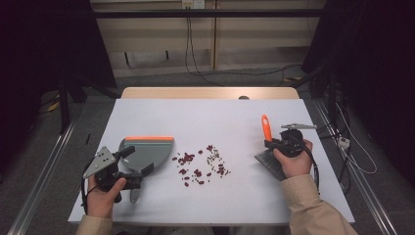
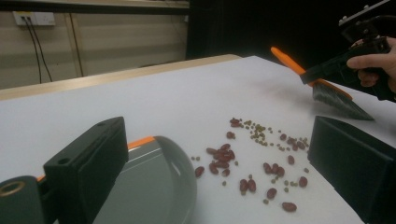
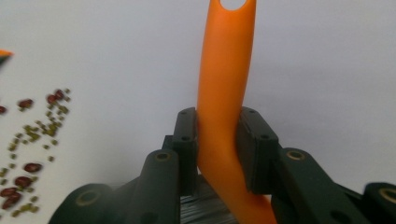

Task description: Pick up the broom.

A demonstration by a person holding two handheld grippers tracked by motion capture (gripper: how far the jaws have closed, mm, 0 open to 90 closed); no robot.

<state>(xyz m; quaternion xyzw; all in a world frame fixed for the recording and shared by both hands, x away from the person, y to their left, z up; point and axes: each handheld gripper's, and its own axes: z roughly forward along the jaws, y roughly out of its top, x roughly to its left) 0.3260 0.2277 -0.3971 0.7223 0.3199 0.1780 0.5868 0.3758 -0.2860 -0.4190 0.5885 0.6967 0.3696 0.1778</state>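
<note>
Right gripper view: the right gripper [image 3: 219,144] has its black jaws pressed onto the smooth, curved orange handle of a hand brush [image 3: 224,84], at the frame's centre, dark bristles just below. Left gripper [image 1: 128,172], lower left of the high view, grips the handle of a grey plastic dustpan [image 1: 144,152] with an orange lip. Between them, glossy red beans [image 1: 188,164] and tiny green beans [image 1: 214,157] lie scattered on the matte white table [image 1: 220,117].
</note>
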